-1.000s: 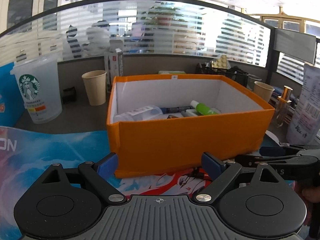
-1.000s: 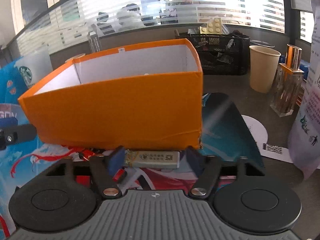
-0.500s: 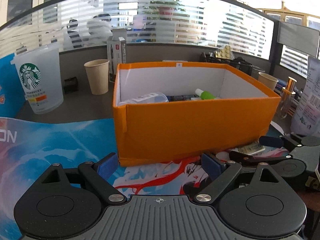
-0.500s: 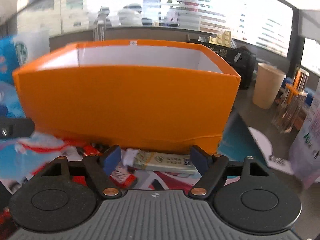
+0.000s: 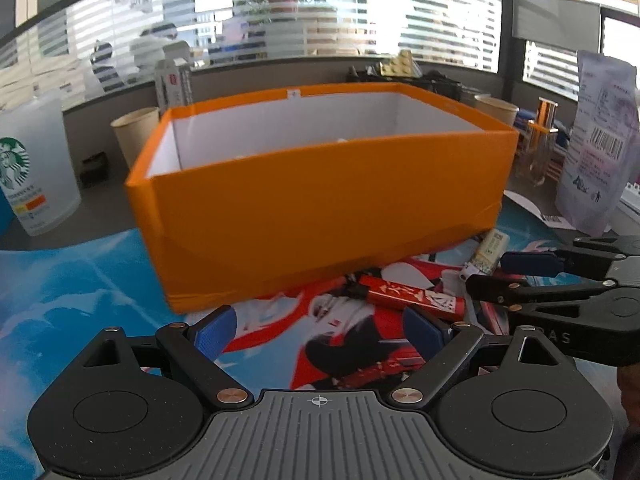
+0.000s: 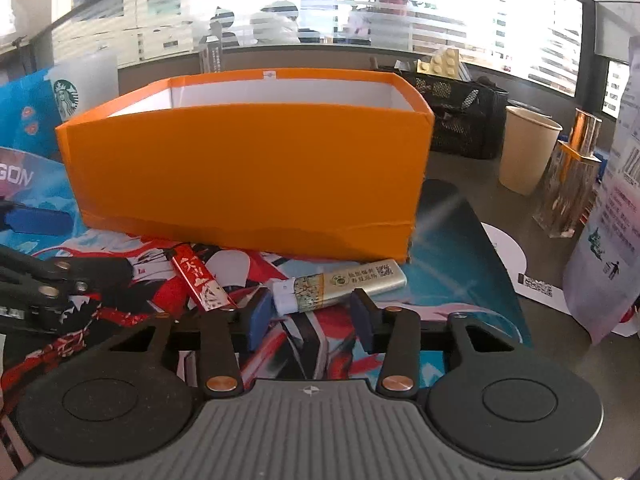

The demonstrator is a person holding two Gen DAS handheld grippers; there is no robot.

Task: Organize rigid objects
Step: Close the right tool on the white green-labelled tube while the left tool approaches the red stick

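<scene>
- Orange box [image 6: 248,176] fills the middle of both views and stands on the printed mat [image 5: 80,280]. I judge it is the place for the loose items. Its near wall is high, so an item carried too low could hit the wall, push the box away or drop outside it.
- Silver lighter [image 6: 348,284] lies on the mat just in front of the box, a little below the centre of the right wrist view, tilted up to the right. The right gripper [image 6: 310,316] is half open around the white end of it and has hold of nothing; whether the pads touch it I cannot tell. The body looks smooth and rounded, so a grip on the end only may let it turn or slip out.
- Red lighter [image 6: 202,280] lies just left of the silver one. A wide closing move could catch it also or knock it aside.
- Left gripper [image 5: 318,330] is wide open and empty at the bottom of the left wrist view, near the red lighter. The two grippers are near one another here, so they could collide.
- Desk [image 6: 476,184] is dark grey, and the colourful mat covers its near part.
- At the right edge stand a paper cup [image 6: 524,148], a glass bottle with a gold cap [image 6: 568,184] and a white pouch [image 6: 612,216]; an elbow swing could tip them. A Starbucks cup [image 5: 28,172] stands at the left edge of the left wrist view.
- Behind is an office with a glass partition [image 6: 320,12] with blinds; people are dimly seen behind it.
</scene>
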